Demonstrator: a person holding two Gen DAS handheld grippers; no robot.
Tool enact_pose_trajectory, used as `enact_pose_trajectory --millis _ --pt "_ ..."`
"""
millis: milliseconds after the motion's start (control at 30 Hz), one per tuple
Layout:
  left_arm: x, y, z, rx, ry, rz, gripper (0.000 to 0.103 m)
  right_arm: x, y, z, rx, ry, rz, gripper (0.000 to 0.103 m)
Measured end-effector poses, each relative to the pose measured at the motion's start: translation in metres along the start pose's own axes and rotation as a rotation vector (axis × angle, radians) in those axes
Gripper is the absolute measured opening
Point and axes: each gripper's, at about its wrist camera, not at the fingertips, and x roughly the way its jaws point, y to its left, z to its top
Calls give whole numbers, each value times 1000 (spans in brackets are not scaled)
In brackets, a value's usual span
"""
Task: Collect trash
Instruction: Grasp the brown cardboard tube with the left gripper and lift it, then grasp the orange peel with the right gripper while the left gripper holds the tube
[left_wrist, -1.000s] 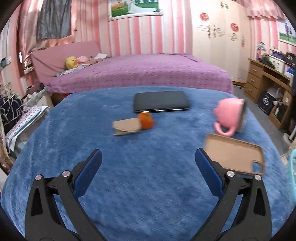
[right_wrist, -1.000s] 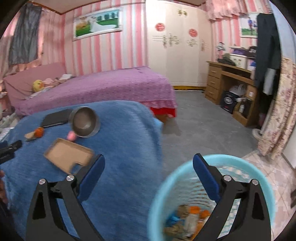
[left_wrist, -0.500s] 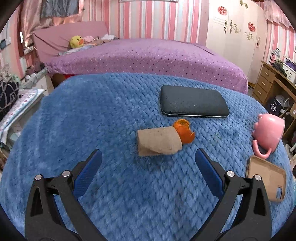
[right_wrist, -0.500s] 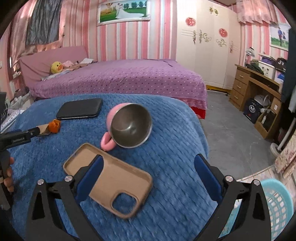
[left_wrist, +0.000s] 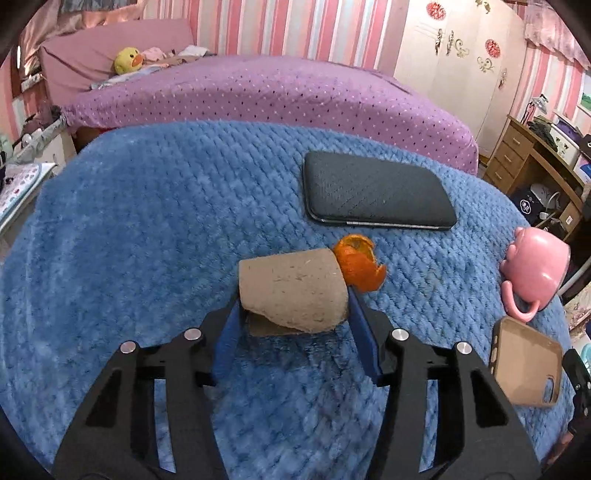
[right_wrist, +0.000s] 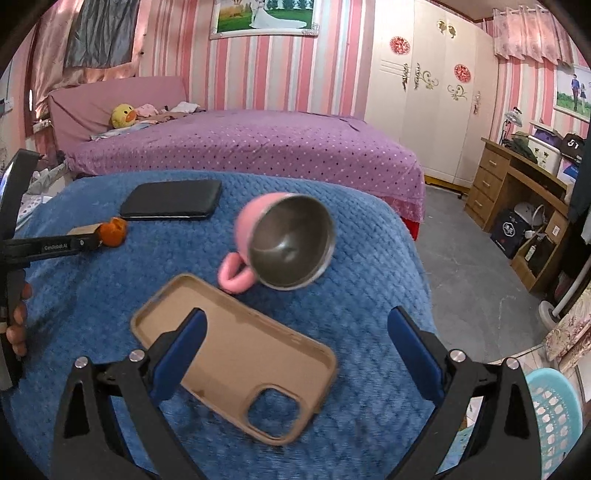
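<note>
"GenRobot.AI" on the left tool (right_wrist: 86, 242)

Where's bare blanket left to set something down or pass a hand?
Free: the whole left half of the blanket, left of the cardboard tube and wallet; also the strip along its far right edge, beyond the mug. Crowded: tube, peel, wallet, mug and phone case cluster centre to right. The left tool is closing on the tube.
</note>
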Motion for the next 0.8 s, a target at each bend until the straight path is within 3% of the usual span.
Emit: enact_pose_trajectory --millis 100,333,567,700,800 --pt "-21 12 -6 -2 -35 23 53 -1 18 6 -18 -9 25 96" --pt "-51 65 -19 -59 -68 212 53 17 88 36 -75 -39 121 96" --pt "-56 114 -20 -178 -58 225 53 67 159 58 -142 3 208 94" --pt "-54 123 -20 -173 -55 258 53 97 185 65 -186 70 238 79" --pt "-51 130 -22 -213 -33 241 53 120 200 67 -212 156 277 57"
